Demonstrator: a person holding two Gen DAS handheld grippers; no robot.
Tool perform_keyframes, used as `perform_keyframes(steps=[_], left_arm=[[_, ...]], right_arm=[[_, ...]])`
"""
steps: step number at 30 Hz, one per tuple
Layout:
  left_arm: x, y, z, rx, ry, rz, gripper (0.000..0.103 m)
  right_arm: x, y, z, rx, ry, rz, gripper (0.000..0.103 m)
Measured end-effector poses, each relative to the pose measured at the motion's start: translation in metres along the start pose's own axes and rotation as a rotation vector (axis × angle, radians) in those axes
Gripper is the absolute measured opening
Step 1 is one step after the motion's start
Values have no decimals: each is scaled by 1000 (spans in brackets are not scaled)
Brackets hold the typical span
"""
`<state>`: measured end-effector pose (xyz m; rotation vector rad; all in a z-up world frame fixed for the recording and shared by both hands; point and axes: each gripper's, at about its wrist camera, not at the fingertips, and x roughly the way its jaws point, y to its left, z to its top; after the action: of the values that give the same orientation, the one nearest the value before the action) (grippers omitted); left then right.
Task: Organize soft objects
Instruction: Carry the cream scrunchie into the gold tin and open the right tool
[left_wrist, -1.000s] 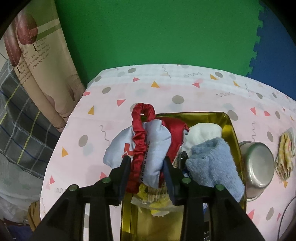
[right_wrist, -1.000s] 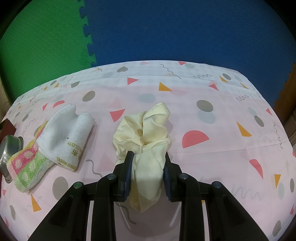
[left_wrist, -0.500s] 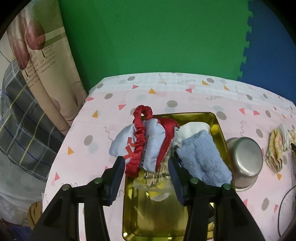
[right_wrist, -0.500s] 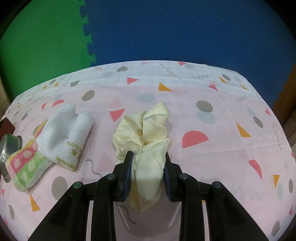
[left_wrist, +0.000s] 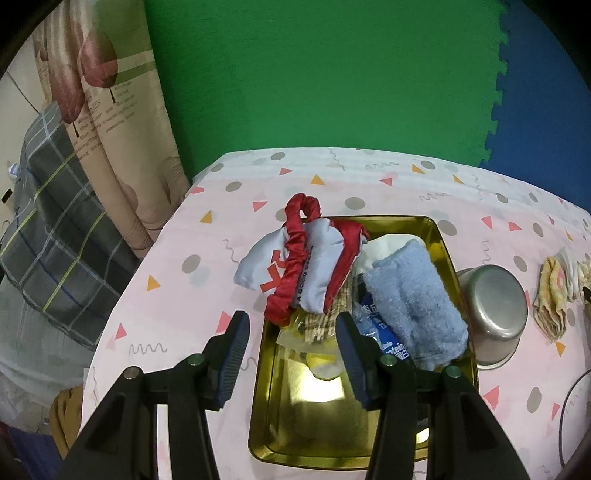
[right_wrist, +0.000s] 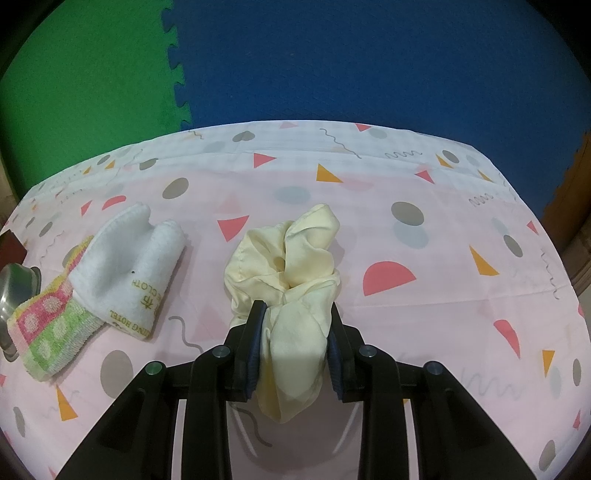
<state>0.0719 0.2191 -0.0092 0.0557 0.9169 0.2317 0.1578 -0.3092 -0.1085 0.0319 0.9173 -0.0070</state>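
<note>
From my seat at the remote controls, the left gripper (left_wrist: 291, 343) hangs with its jaws spread wide and nothing between them, just above the near end of a gold metal tray (left_wrist: 448, 258) on the desk (left_wrist: 192, 236), which is covered in a pink cloth printed with triangles and dots. Beyond the jaws a red and white fabric bag (left_wrist: 306, 266) with a ruched red edge lies draped over the tray's far left rim, partly in the tray and partly on the cloth. Beside it inside the tray sit a rolled light blue towel (left_wrist: 413, 299), something white (left_wrist: 388, 245) behind it, a blue printed packet (left_wrist: 376, 325) and a beige checked cloth (left_wrist: 332, 317) under the bag. Just to the right of the tray a steel bowl (left_wrist: 495, 310) rests on the desk, and farther right lies a folded yellow and pink cloth (left_wrist: 552, 295). On my other side, the right gripper (right_wrist: 295, 332) has its jaws clamped on a pale yellow satin scrunchie (right_wrist: 291, 266), whose bunched far end rests on the desk while a loose fold hangs down between the jaws. To its left in the right wrist view, well apart from it, a folded white towel (right_wrist: 129, 266) with gold lettering lies over one end of a pink, green and yellow striped cloth (right_wrist: 48, 332), with the steel bowl's edge just showing at the frame's left border.
</note>
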Motion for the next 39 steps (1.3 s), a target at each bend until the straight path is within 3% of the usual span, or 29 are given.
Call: perform_keyframes(steps=[7,12,16,29,39], left_arm=[[-1,0,-5,-15,-2,-12,50],[-3,-6,-8,-7,-8,-26,50],[-7,-13,-9,1,-22,-38,50],[-11,-22,-14,27,-36,-65,50],[-13,-25,-11,35,-37,-83,50]], right_arm=[[-3,3,2,19,18,-26,28],[-12,5,0,48,26,-25,18],[-26,10,-1,60,4,-24,17],[-69,36,-1,64,-48,35,15],[-91,85,10,10,-71,129,15]])
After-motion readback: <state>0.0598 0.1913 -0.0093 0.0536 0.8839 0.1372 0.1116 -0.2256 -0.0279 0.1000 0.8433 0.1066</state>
